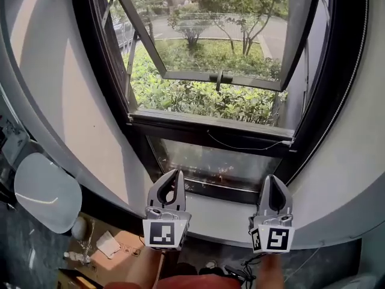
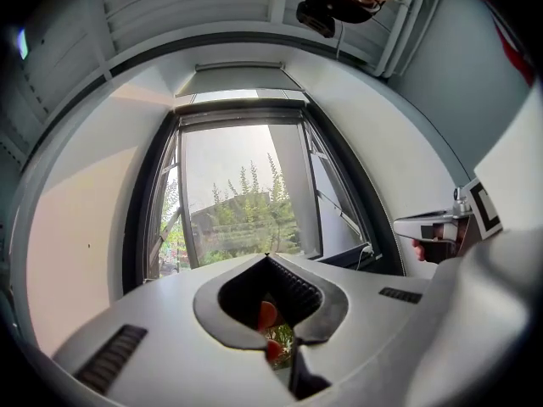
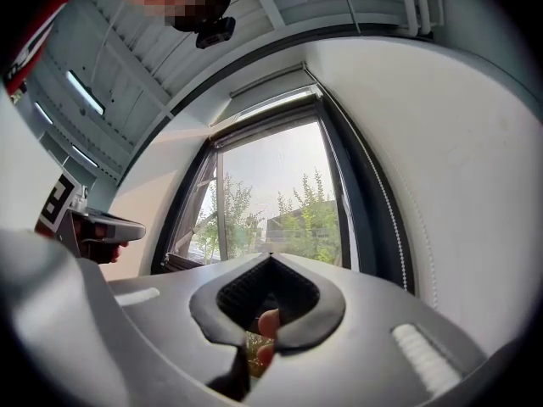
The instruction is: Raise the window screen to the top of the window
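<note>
The black-framed window (image 1: 96, 71) fills the head view, and its glass sash (image 1: 210, 35) is swung outward over green bushes. Across the bottom of the opening runs a dark rail (image 1: 204, 125) with a thin cord (image 1: 246, 147) lying on it; I cannot make out the screen's mesh. My left gripper (image 1: 176, 173) and right gripper (image 1: 272, 179) are side by side in front of the sill, below the rail and apart from it. Both are shut and empty. The left gripper (image 2: 267, 258) and right gripper (image 3: 270, 256) both look up at the window opening.
A fixed glass pane (image 1: 210, 164) sits under the rail. A bead chain (image 3: 383, 189) hangs along the right side of the frame. White curved walls (image 1: 66, 113) flank the window. A white rounded object (image 1: 47, 192) and a cardboard box (image 1: 117, 248) lie low on the left.
</note>
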`<state>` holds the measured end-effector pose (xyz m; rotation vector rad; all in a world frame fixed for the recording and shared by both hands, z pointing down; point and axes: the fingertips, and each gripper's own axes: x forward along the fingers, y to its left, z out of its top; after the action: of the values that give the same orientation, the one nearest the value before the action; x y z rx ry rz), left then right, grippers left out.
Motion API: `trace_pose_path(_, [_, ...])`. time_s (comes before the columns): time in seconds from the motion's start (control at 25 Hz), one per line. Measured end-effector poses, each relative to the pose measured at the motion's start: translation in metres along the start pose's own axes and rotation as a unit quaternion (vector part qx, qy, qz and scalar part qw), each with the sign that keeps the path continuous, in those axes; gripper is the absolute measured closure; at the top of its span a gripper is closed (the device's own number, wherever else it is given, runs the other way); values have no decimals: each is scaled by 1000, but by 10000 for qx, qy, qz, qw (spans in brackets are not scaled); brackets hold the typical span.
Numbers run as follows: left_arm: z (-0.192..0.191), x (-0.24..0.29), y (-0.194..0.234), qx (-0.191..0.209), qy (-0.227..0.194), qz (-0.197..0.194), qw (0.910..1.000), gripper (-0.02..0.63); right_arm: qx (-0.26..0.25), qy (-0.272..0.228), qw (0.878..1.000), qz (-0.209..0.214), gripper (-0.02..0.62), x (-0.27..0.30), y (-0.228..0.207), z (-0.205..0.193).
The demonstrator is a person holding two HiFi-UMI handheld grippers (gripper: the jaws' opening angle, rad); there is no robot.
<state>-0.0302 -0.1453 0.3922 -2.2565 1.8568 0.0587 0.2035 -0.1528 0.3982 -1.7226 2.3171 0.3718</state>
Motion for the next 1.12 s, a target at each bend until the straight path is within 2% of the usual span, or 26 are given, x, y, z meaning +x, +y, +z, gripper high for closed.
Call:
trace_pose_path(0.24, [-8, 26, 3, 119, -19, -15, 9999, 601, 33, 99, 9999, -28, 586, 19, -10, -19])
trace_pose_path(0.52, [-21, 57, 17, 8, -56, -138, 9999, 601, -167, 116, 9998, -86, 586, 45, -5, -27])
trace_pose_path(0.84, [-32, 98, 55, -128, -141, -286, 9994, 601, -418, 116, 9988, -232, 586, 90, 11, -32])
trace_pose_path(1.12, [-47, 129, 85, -90, -144, -515, 9985, 601, -613, 248, 9970, -396, 586, 120, 27, -44])
